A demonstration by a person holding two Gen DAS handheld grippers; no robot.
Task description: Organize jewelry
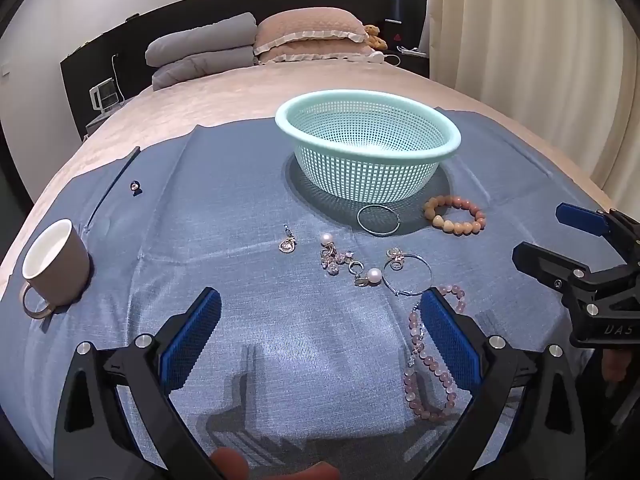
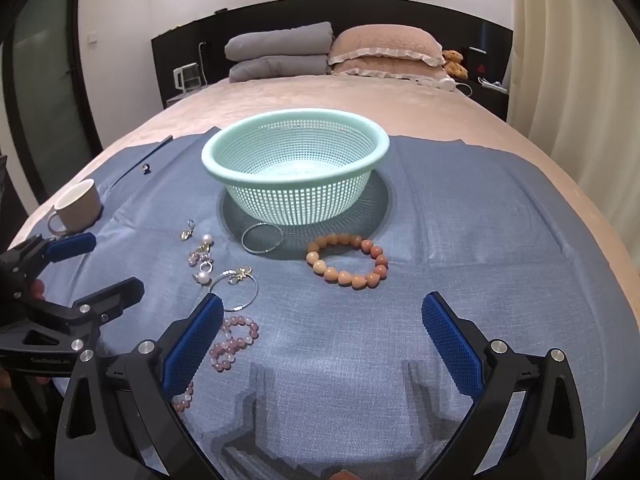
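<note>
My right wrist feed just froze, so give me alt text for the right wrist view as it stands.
The open right gripper hovers over a blue cloth on a bed, holding nothing. Ahead sits an empty mint basket, with an orange bead bracelet and a thin hoop in front of it. The left gripper, pearl earrings, a pink bead bracelet and a mug lie left.

On the bed (image 2: pixel 280 96), a cloth (image 2: pixel 460 220) carries a basket (image 2: pixel 296 152) at the rear. A bead bracelet (image 2: pixel 347 261) and a hoop (image 2: pixel 262 239) lie just before it, earrings (image 2: pixel 202 260) to their left, a mug (image 2: pixel 78 203) far left. Pillows (image 2: pixel 384 52) lie behind.
</note>
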